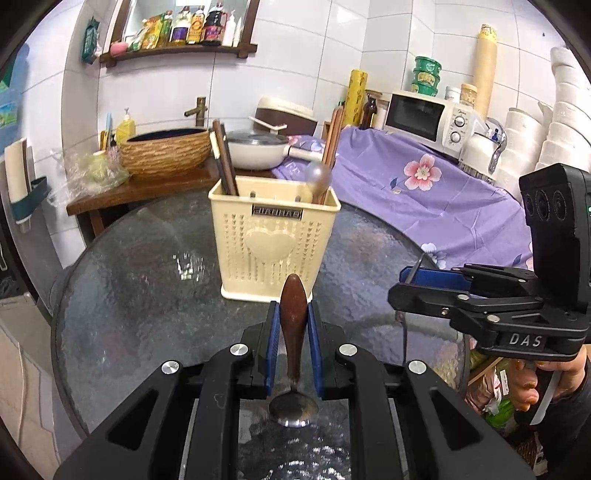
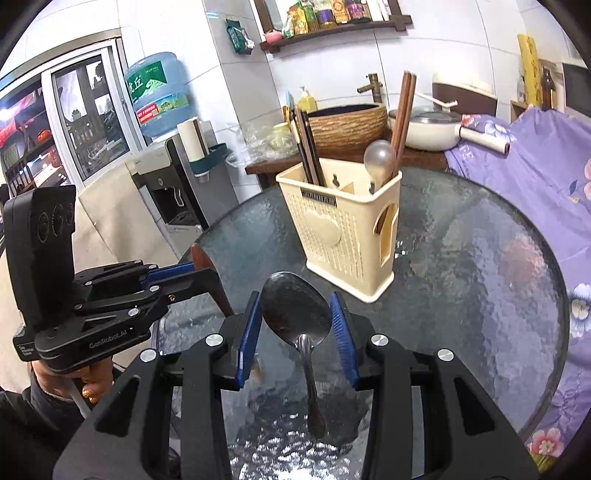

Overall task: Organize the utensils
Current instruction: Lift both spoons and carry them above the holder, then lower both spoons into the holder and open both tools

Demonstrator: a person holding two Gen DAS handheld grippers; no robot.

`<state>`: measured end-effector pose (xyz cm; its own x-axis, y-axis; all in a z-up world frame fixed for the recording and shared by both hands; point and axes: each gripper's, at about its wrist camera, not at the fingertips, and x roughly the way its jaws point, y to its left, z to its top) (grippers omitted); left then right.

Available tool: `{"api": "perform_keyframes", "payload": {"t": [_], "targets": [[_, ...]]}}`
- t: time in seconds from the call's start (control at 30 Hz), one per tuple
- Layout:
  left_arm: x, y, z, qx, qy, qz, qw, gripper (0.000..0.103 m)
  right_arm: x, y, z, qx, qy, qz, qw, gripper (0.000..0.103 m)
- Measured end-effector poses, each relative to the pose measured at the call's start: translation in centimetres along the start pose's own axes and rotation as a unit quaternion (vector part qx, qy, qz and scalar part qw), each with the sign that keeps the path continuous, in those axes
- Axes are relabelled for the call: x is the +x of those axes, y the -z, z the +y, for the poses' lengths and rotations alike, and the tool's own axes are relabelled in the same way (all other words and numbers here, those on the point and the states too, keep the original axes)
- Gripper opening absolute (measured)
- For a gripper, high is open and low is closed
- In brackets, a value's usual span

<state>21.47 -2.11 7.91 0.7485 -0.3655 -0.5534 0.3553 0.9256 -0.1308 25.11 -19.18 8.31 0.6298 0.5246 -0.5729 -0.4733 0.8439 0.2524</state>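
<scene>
A cream utensil holder [image 1: 274, 240] stands on the round glass table [image 1: 140, 280]; it also shows in the right wrist view [image 2: 343, 236]. It holds dark chopsticks [image 1: 224, 162], brown chopsticks [image 1: 332, 133] and a ladle [image 1: 319, 175]. My left gripper [image 1: 293, 314] is shut on a wooden-handled spoon [image 1: 293, 325], handle tip up, metal bowl down. My right gripper [image 2: 295, 314] is shut on a metal spoon [image 2: 295, 310], held by its bowl, handle hanging down. Both hover in front of the holder. The right gripper shows in the left wrist view [image 1: 413, 284].
Behind the table stand a wooden counter with a woven basin [image 1: 166, 149], a white pot [image 1: 255, 149], a microwave [image 1: 428, 118] on purple floral cloth [image 1: 424, 199], and a water dispenser [image 2: 173, 184] at the left. A shelf of bottles [image 1: 184, 29] hangs above.
</scene>
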Motion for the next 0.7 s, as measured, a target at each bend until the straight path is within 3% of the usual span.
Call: {"api": "perform_keyframes", "payload": {"t": [0.37,0.57,0.7], "targets": [[-0.9,-5.7,0.1,0.012,-0.004,-0.041,0.9991,0.014,-0.8,-5.2,0.9,-0.023,0.018,-0.041,0.999,0.038],[-2.1,-11.2,0.8,-0.004,0.013,-0.068,0.9976,0.014,-1.9,-10.7,0.9,-0.011,0.017,-0.095,0.995,0.038],[-2.4,-14.5,1.3,-0.009,-0.005,-0.093,0.9956,0.014,-1.7,-14.1,0.6,-0.006,0.029,-0.132,0.991,0.038]]}}
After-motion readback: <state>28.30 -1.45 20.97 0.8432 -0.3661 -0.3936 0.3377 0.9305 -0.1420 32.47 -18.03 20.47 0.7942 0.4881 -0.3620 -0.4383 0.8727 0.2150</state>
